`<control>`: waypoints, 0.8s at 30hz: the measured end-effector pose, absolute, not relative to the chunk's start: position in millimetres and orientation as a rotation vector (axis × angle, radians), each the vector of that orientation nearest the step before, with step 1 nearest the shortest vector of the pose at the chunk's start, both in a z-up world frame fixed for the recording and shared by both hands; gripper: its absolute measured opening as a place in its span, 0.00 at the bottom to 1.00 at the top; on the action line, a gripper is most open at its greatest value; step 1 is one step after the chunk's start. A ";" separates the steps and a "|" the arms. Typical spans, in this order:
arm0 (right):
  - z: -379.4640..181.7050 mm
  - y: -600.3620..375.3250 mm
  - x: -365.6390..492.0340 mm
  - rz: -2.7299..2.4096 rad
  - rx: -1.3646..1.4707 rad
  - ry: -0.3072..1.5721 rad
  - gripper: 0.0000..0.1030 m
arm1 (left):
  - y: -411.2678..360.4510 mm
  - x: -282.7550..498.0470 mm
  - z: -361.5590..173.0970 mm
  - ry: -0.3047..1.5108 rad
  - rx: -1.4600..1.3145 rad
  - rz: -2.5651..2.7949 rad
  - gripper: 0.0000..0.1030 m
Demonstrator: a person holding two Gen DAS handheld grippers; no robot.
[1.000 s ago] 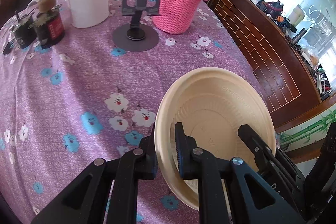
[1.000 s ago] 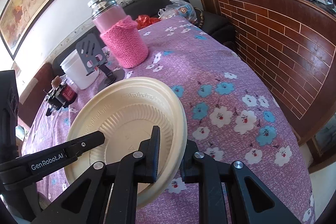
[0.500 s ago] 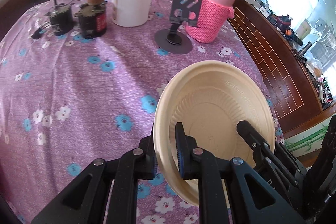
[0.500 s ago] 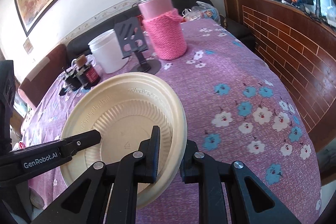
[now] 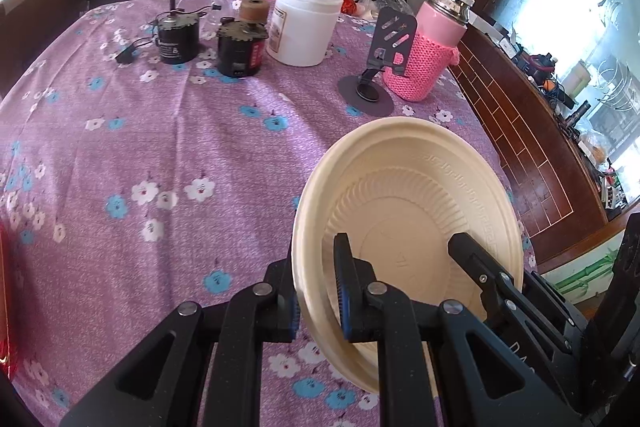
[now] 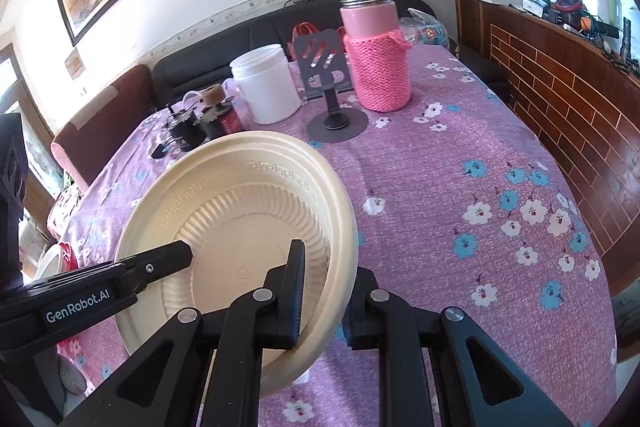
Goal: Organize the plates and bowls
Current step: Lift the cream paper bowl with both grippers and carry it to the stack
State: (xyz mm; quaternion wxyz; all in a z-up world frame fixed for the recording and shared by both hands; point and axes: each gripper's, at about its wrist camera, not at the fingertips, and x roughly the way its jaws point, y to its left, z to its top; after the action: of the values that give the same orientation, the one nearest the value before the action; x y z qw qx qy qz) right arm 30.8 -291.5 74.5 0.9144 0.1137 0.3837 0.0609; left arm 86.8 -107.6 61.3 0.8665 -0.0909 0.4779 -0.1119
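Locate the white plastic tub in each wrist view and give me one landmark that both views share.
Left wrist view: the white plastic tub stands at top centre, at the table's far end, right of two small dark motor-like parts.
Right wrist view: the tub sits upper centre-left, beyond the cream plate's far rim.
Shared landmark: the pink knit-sleeved flask, right of the tub in both.
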 end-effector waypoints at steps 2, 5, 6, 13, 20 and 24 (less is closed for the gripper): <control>74.8 -286.0 27.8 0.132 0.237 0.793 0.16 | -101.4 80.7 62.3 0.994 -0.189 -0.229 0.13; 74.5 -276.6 22.8 0.140 0.233 0.798 0.16 | -92.6 71.3 64.8 0.979 -0.183 -0.223 0.13; 74.7 -273.8 20.7 0.143 0.233 0.798 0.16 | -89.8 67.7 66.2 0.973 -0.178 -0.221 0.13; 79.3 -251.7 5.4 0.177 0.224 0.792 0.16 | -67.9 39.8 76.0 0.917 -0.169 -0.201 0.14; 83.4 -225.2 -4.8 0.209 0.201 0.789 0.16 | -43.0 15.9 83.2 0.875 -0.171 -0.177 0.14; 85.1 -209.9 -11.1 0.227 0.186 0.790 0.16 | -25.6 6.4 82.7 0.877 -0.202 -0.171 0.14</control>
State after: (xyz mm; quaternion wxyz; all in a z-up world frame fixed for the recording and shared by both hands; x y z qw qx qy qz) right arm -11.1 -209.9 85.1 0.9126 0.0902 0.3832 0.1101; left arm 6.4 -25.6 82.7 0.8970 -0.0973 0.4233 -0.0824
